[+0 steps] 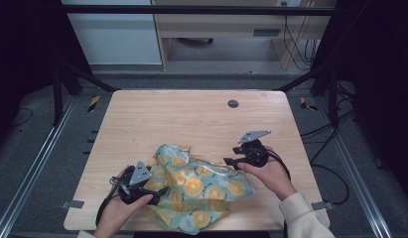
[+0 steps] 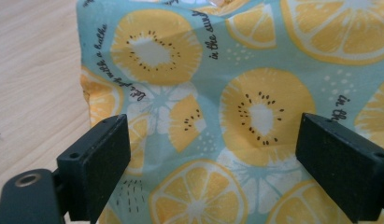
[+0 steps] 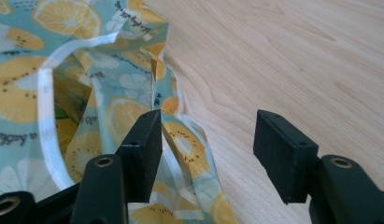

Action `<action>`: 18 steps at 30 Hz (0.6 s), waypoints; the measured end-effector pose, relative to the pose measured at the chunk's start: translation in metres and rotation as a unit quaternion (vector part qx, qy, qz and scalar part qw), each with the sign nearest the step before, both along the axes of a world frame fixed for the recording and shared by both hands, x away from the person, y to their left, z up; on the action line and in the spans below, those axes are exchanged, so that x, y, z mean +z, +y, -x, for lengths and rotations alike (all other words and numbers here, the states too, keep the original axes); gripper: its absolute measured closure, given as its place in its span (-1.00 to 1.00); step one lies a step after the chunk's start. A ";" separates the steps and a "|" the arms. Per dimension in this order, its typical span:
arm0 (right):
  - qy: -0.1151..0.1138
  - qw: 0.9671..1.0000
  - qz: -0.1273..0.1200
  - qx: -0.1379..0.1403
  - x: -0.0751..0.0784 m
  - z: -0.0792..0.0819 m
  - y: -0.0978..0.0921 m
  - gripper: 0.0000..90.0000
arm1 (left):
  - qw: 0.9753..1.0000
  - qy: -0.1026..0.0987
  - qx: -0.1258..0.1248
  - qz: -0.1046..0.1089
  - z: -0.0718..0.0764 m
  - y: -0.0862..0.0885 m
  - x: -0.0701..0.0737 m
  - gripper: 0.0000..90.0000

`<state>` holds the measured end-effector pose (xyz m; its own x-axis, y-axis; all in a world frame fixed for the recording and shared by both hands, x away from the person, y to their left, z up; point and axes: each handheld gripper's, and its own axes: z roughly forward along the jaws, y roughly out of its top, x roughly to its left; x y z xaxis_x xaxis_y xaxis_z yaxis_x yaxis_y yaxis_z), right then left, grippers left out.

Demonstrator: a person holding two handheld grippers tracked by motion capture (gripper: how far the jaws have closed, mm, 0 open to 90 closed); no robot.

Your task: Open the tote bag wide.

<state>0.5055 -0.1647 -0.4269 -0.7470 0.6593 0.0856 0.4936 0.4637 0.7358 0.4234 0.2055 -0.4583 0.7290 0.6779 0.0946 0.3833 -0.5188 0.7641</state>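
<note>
A teal cloth bag printed with orange slices (image 1: 199,186) lies crumpled on the wooden table (image 1: 191,119), near its front edge. My left gripper (image 1: 159,190) rests at the bag's left side, open, its jaws spread wide over the printed fabric (image 2: 213,116). My right gripper (image 1: 230,154) is at the bag's upper right corner, open, with the cloth edge (image 3: 180,140) and a white strap (image 3: 47,121) lying beside its left jaw. Bare wood (image 3: 283,60) shows past the right jaw.
A small dark round grommet (image 1: 233,103) sits in the table's far middle. Black frame posts and cables stand around the table; a wooden desk is beyond it. Bare wood spreads across the table's far half.
</note>
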 end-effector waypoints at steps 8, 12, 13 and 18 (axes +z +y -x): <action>0.030 0.999 0.007 0.011 -0.014 -0.002 0.010 -0.13 | 1.000 0.011 -0.005 -0.017 -0.002 -0.001 -0.007 -0.77; 0.049 0.998 0.019 0.027 -0.024 -0.005 0.018 -0.22 | 1.000 0.018 -0.006 -0.024 -0.003 -0.001 -0.011 -0.77; 0.054 0.998 0.026 0.029 -0.027 -0.005 0.020 -0.21 | 1.000 0.019 -0.006 -0.024 -0.003 -0.002 -0.011 -0.77; 0.068 0.996 0.046 0.037 -0.035 -0.008 0.026 0.27 | 0.999 0.019 -0.007 -0.026 -0.003 -0.002 -0.011 -0.77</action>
<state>0.5134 -0.1384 -0.4617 -0.7795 0.6127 0.1304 0.5475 0.5652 0.6171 0.4260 0.2037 -0.4694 0.7421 0.6625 0.1019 0.4036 -0.5630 0.7212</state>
